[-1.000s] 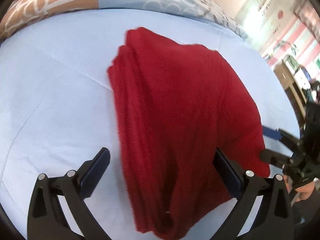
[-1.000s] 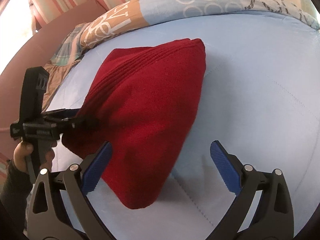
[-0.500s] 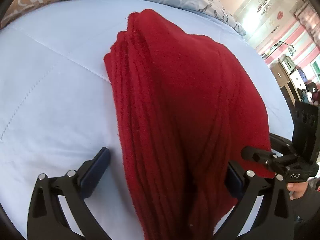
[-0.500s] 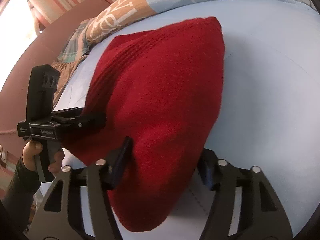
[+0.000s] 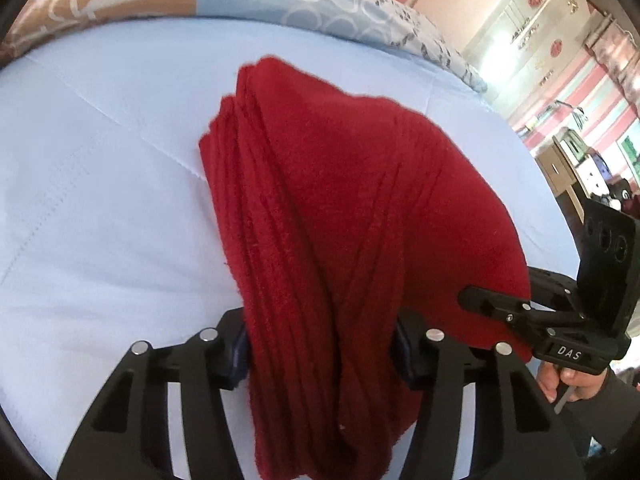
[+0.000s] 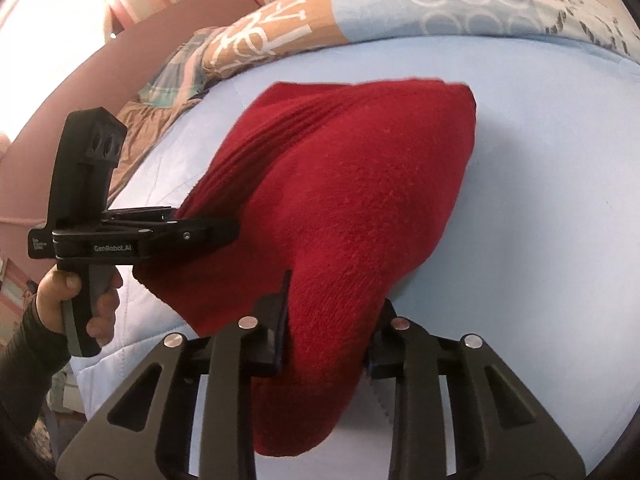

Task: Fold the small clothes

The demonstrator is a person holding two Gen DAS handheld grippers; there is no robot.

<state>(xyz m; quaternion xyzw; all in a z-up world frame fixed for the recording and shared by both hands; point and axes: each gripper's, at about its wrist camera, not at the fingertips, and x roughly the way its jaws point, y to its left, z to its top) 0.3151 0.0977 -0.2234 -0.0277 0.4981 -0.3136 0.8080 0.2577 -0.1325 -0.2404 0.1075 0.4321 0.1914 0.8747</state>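
Note:
A folded dark red knit garment (image 5: 332, 216) lies on the pale blue bedspread (image 5: 100, 200); it also shows in the right wrist view (image 6: 352, 208). My left gripper (image 5: 320, 356) is shut on the garment's near left edge, the cloth bunched between its jaws. My right gripper (image 6: 326, 344) is shut on the near right edge. Each gripper shows in the other's view, the right one (image 5: 496, 304) and the left one (image 6: 200, 236), both clamped on the cloth. The near edge is raised off the bed; the far corner rests on it.
A patterned orange and blue pillow (image 6: 360, 12) lies along the far edge of the bed. A brown headboard (image 6: 80, 92) is at the left. Cabinets and furniture (image 5: 568, 160) stand past the bed's right side.
Both grippers have closed on the near edge of the red garment, the right one first, then the left. The near edge has lifted and bunched.

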